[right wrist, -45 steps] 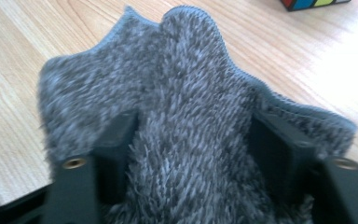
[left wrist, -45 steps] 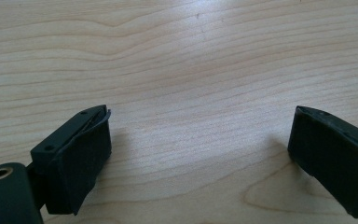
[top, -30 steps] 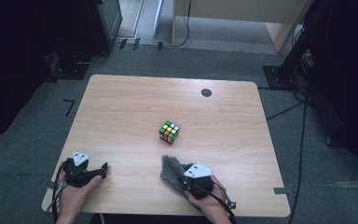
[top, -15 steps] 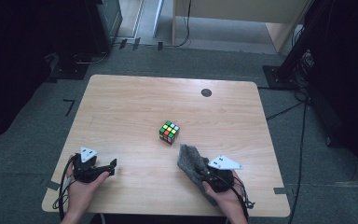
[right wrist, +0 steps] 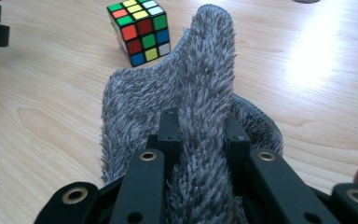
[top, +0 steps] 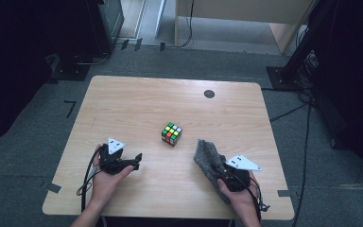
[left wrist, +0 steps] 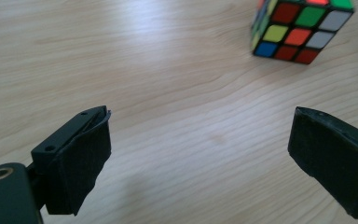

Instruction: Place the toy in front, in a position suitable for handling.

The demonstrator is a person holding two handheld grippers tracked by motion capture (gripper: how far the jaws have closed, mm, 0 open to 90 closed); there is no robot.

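My right gripper (top: 216,166) is clenched on the grey cloth (top: 207,153), whose long axis points up-left toward the cube (top: 171,134) standing mid-table (top: 123,104). My left gripper (top: 131,161) has its jaws spread and empty, and the cube lies ahead to its right, about as near as to the cloth.

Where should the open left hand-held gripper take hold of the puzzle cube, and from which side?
Grip the puzzle cube across two opposite upright faces, coming level from the left hand-held gripper side. It sits flat on the table, turned corner-on, so the jaws probably need turning to meet flat faces.
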